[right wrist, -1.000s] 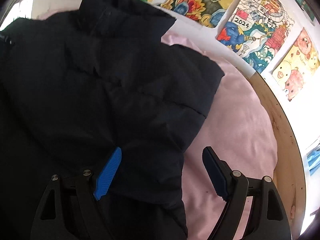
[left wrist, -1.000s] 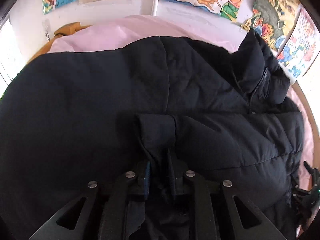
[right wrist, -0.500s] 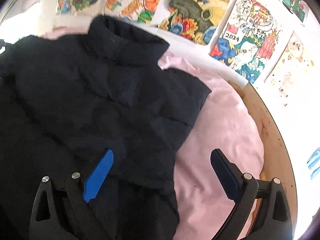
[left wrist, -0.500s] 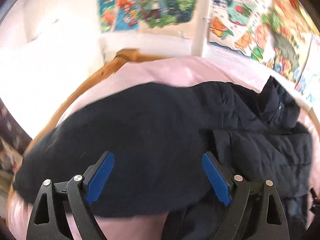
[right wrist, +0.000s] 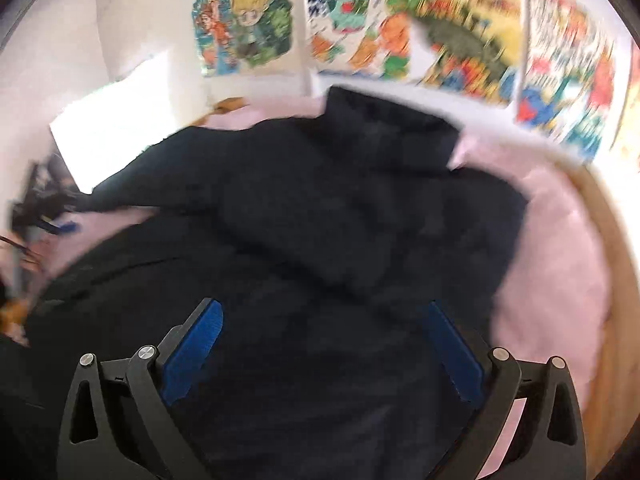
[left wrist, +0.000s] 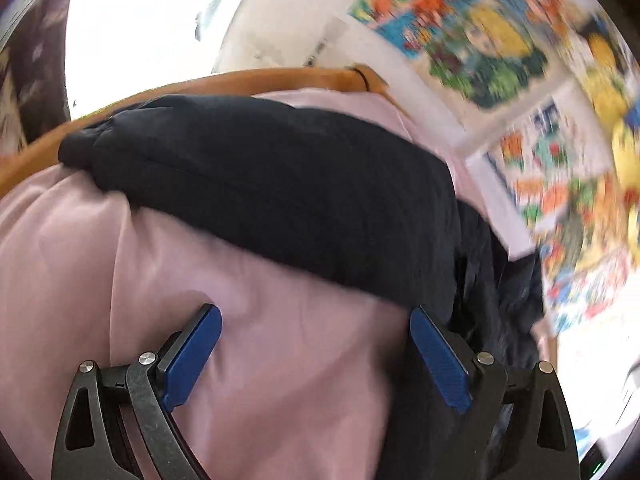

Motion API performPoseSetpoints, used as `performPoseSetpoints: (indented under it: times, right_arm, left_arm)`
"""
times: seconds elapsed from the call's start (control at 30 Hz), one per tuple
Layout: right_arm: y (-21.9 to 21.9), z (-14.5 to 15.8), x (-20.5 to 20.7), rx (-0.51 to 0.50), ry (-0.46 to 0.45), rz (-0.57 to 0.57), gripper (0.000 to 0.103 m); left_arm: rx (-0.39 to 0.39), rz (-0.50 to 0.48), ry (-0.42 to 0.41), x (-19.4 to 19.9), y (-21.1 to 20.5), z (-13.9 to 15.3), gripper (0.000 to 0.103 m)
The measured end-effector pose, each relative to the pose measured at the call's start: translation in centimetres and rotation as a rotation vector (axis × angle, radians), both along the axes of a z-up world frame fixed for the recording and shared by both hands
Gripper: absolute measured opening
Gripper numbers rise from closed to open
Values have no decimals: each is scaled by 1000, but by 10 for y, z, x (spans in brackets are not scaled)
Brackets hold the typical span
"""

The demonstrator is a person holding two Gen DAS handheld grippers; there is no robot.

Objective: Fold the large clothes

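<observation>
Black padded jacket [right wrist: 320, 240] lies spread on the pink sheet [left wrist: 280, 360] of a wood-framed bed [left wrist: 240, 80]; no table here. All places below are given against the jacket.

Left tongs [left wrist: 316, 352]: blue pads wide apart, nothing between them. They hang over bare sheet just off the jacket's near edge. Beyond them one long puffy part of the jacket, a sleeve or a hem roll (cannot tell which), runs across toward the bed's wooden rail. View is blurred on the poster side.

Right tongs [right wrist: 324, 352]: also spread wide and empty, poised above the jacket's dark middle. Whether the pads touch the cloth, cannot tell. Past them the collar [right wrist: 384, 128] stands up at the far end, and one panel appears folded inward over the body, its edge showing as a step in the fabric. Sheet shows to the right of the jacket. Posters [right wrist: 360, 32] line the wall behind the collar.

Progress, as judged: early to middle. One side looks turned in. The long part on the left still lies out, and the jacket remains at full length, so the lengthwise folds look undone.
</observation>
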State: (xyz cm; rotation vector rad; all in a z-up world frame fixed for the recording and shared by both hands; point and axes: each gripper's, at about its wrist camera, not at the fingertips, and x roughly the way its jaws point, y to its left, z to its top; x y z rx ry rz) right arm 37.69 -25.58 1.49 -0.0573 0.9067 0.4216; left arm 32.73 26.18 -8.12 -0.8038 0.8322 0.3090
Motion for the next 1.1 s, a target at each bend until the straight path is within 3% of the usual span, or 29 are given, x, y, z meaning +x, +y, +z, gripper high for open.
performPoseSetpoints:
  times: [0.1, 0.23, 0.4, 0.47, 0.5, 0.57, 0.63, 0.77, 0.9, 1.1]
  right_arm:
    - [7, -13, 0, 44, 69, 25, 100]
    - [10, -32, -9, 18, 105, 33, 100]
    - [5, -38, -12, 45, 135, 5, 100]
    - [4, -39, -11, 35, 127, -5, 100]
    - [4, -39, -11, 33, 124, -9, 100]
    - [1, -37, -11, 39, 121, -15, 100]
    - [0, -36, -12, 44, 114, -16, 100]
    - [-1, -33, -13, 29, 86, -16, 100]
    - [-9, -27, -12, 22, 39, -58, 100]
    - [-41, -18, -6, 52, -30, -202, 100]
  left_arm:
    - [-25, 86, -37, 10, 10, -8, 96]
    - [-81, 248, -6, 20, 24, -28, 96]
    - [-28, 298, 10, 35, 28, -37, 92]
    - [-1, 343, -2, 30, 30, -32, 65]
    - [6, 365, -21, 28, 31, -28, 58]
    - [16, 405, -58, 24, 34, -21, 29]
    - [31, 419, -91, 21, 39, -13, 14]
    - [125, 374, -125, 35, 33, 22, 8]
    - [283, 275, -212, 53, 7, 74, 7]
    - [549, -13, -363, 91, -74, 162, 7]
